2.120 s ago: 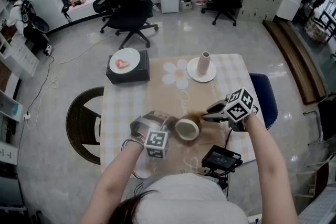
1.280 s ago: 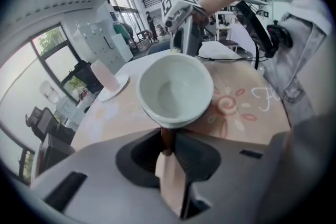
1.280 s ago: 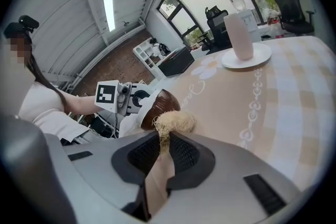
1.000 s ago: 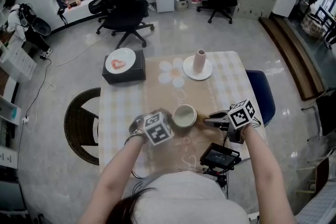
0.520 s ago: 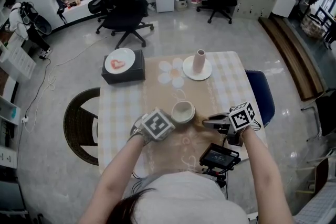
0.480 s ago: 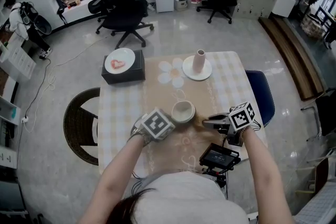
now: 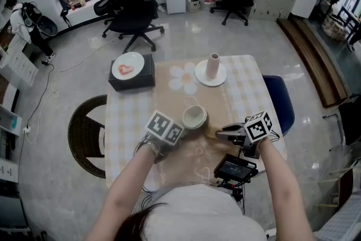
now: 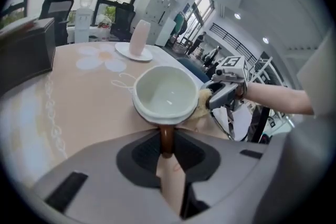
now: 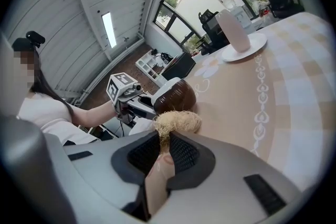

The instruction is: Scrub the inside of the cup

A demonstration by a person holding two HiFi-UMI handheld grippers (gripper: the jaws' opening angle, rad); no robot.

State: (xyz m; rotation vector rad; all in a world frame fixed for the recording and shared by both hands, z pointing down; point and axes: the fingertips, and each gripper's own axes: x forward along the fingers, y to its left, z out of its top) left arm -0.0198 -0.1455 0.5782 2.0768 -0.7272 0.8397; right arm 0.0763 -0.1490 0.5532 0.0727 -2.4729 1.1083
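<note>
Office floor, checked desk [image 7: 128, 115]; cup [image 7: 194, 117] mid-desk toward front edge, mouth up. Left gripper [image 8: 167, 145] jaws clenched on cup's brown handle. Right gripper [image 9: 164, 150] jaws clamp fibre scrubber [image 9: 176, 122], just beside cup, outside it. Step: likely approach. Next: scrubber into mouth, rub wall, cup held steady

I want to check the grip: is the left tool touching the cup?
Touching. The left gripper view shows the left tool shut on a brown part of the cup below its white rim, with no gap on either side.
</note>
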